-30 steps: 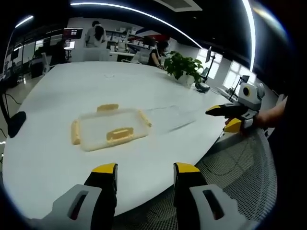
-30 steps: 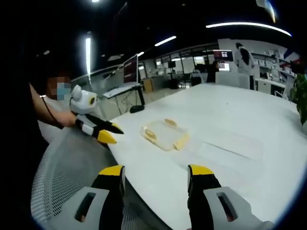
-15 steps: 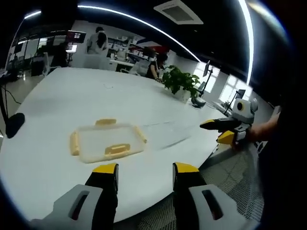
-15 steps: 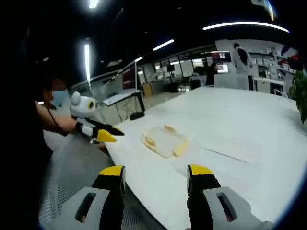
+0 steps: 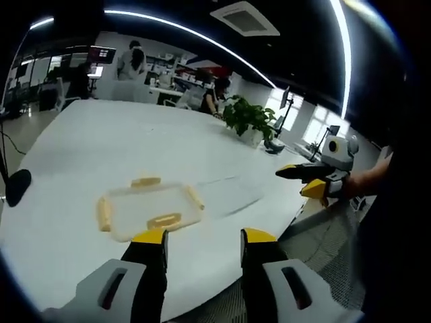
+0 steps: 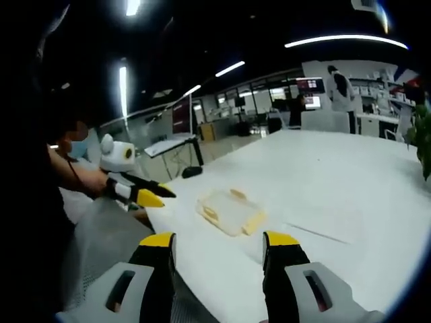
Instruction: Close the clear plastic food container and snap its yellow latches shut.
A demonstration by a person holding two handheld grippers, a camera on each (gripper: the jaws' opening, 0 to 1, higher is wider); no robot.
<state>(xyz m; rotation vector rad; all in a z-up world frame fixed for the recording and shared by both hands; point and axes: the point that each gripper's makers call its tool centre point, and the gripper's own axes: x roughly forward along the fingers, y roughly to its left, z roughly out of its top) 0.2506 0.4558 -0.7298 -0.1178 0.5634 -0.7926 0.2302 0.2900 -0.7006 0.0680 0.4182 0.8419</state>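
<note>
Both grippers hover open and empty off the white table's [image 5: 81, 134] edge. Left gripper [image 5: 199, 237] looks like the nearer one: the container [image 5: 149, 207] sits straight ahead just past its tips, long side running across. It's clear, yellow latches [image 5: 165, 220] flipped out; a clear lid [image 5: 225, 192] lies beside it. Right gripper [image 6: 220, 239] is farther back.

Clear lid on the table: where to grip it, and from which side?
Probably the clear lid by its long free edge facing the right gripper, away from the container. It lies flat, thin and separate, so a low edge pinch fits.
</note>
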